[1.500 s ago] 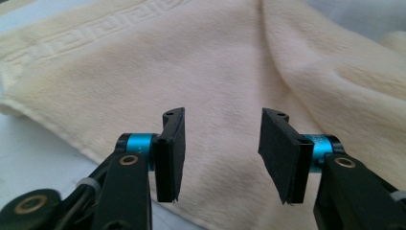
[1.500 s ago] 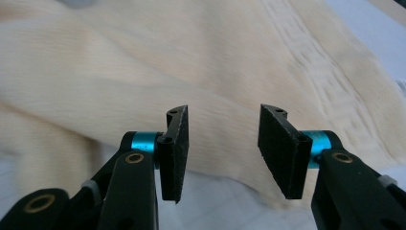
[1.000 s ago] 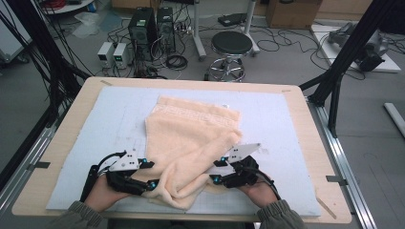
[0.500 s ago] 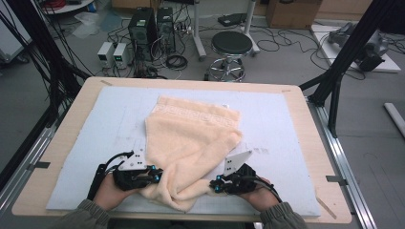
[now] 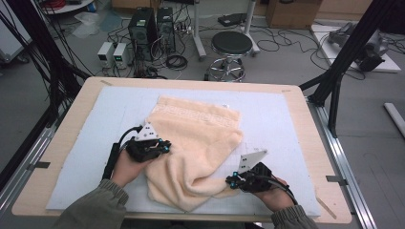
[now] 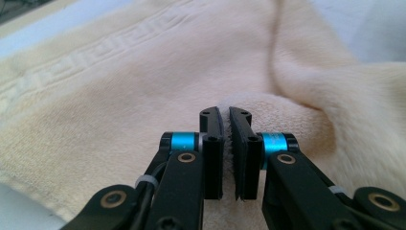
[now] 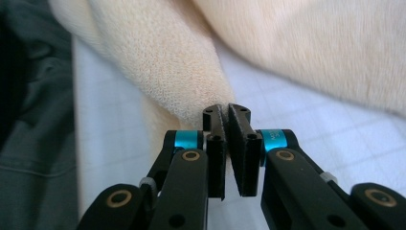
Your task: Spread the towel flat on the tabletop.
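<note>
Both grippers are pinching the towel (image 5: 200,143) lying crumpled on the tabletop (image 5: 296,119): left gripper (image 6: 229,125) and right gripper (image 7: 225,120) are each clamping a near edge, likely for spreading or folding.

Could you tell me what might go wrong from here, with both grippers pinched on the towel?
1. The right gripper seems to hold just a thin edge fold of the towel, so the cloth may slip out under tension.
2. The left gripper bites a thicker bunched fold, so it may drag extra layers along.
3. The towel's near part lies crumpled on the mat, so wrinkles could get folded in.
</note>
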Demonstrator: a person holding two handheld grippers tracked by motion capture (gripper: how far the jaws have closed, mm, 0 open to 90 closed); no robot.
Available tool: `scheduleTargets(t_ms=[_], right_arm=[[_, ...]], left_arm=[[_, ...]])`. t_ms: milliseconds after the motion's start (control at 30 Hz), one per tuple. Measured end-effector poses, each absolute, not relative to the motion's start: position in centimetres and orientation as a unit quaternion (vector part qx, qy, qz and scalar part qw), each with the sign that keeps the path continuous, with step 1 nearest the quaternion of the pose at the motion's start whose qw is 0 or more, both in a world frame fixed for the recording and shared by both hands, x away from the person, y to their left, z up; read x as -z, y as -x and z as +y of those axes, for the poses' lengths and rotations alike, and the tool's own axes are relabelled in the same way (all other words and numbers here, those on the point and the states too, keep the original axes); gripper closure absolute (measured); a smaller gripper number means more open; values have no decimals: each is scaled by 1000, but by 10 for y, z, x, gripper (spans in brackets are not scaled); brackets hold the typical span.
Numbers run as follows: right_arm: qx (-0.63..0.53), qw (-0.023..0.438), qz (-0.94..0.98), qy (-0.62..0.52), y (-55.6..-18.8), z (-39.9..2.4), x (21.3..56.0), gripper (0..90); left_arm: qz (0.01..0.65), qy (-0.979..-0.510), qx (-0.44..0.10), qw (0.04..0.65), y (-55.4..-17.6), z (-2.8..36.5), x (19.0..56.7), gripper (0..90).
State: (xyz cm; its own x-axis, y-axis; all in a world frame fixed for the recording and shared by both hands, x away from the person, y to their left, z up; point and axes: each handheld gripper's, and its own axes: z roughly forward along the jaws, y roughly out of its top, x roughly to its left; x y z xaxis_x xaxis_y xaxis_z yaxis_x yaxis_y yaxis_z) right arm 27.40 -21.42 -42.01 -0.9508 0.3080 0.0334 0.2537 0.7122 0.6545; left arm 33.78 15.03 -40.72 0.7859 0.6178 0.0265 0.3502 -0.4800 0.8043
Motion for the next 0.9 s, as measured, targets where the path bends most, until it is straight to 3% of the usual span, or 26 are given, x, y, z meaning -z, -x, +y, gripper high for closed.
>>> scheduleTargets(t_ms=[100, 200, 500, 700, 800, 900], right_arm=[[-356, 35, 921, -156, -280, -216, 422, 829], [-383, 40, 910, -155, -281, -215, 413, 745], [-411, 58, 901, -126, -290, -185, 405, 620], [-397, 44, 909, -117, -301, -153, 420, 535], [-385, 36, 914, -120, -306, -141, 426, 556], [-376, 36, 917, -123, -312, -136, 431, 683]], left_arm=[[305, -843, -152, 416, -347, 154, 413, 835], [300, -840, -149, 428, -343, 157, 408, 793], [262, -840, -168, 443, -301, 182, 388, 580], [239, -848, -142, 451, -275, 192, 400, 527], [225, -860, -123, 442, -272, 185, 411, 512], [214, -875, -99, 422, -275, 173, 424, 528]])
